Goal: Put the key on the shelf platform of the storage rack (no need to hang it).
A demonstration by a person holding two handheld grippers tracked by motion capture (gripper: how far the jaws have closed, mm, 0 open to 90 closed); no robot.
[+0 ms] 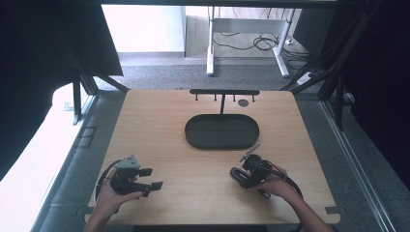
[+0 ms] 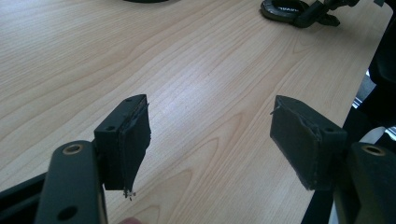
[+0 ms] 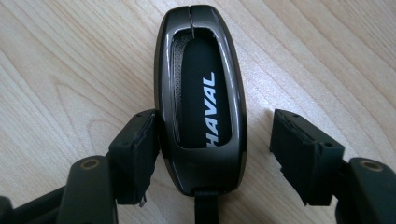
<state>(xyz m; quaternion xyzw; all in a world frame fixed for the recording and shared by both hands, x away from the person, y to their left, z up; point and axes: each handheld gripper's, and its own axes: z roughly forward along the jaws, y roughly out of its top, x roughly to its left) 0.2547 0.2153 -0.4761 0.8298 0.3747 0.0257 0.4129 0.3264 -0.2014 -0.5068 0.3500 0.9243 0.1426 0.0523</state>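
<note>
Light wood table (image 1: 193,174) stands on grey carpet, with a white desk frame and loose cables on the floor at the far side.

At the near left a hand holds the left gripper (image 1: 153,179) low over the wood, pointing right. In the left gripper view its jaws stand wide apart with only bare tabletop between them.

Toward the far middle lies a dark oval tray (image 1: 222,131). Just behind it stands a black rack (image 1: 224,92), a thin post carrying a crossbar with small hooks.

At the near right the other hand holds the right gripper (image 1: 240,174), angled down at a dark key fob (image 3: 201,98) that lies flat on the table, near the tray's near right end. In the right gripper view the fob, marked HAVAL in white, sits between the jaws: the left pad (image 3: 137,149) rests against its edge, while the right pad (image 3: 299,151) stands clear of it with wood showing in the gap, so the jaws are apart and not clamped.
</note>
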